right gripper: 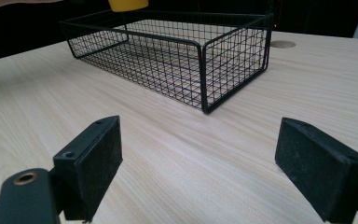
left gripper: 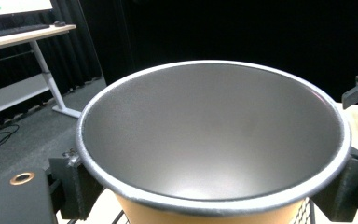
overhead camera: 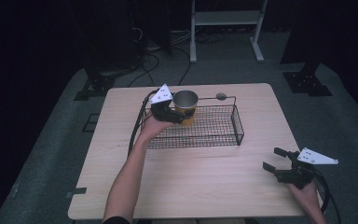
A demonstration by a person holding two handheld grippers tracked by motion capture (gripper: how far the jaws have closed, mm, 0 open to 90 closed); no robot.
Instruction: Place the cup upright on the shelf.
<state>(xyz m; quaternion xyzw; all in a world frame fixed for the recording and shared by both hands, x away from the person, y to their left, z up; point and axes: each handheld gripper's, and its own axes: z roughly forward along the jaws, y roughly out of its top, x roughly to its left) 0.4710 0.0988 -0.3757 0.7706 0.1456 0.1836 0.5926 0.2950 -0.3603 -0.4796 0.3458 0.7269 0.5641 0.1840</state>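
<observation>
Clearly the step in hand is setting the yellow cup into the wire basket. At the left of the high view, the left gripper has its jaws clamped on the cup's sides just below the rim; the cup hangs upright at the basket's near-left corner, and from the right gripper view its base seems to be above the mesh, though I cannot tell whether it touches the wire. The left gripper view looks straight into the empty grey inside of the cup, with a black pad pressed on either side.

To do this well, I judge the cup should be kept level, carried inward so its base clears the basket's rim wire, and lowered until it sits flat on the mesh before the jaws let go; releasing early could tip it.

Further right, the right gripper rests on the table near its right edge, jaws wide apart and holding nothing, well clear of the basket.
</observation>
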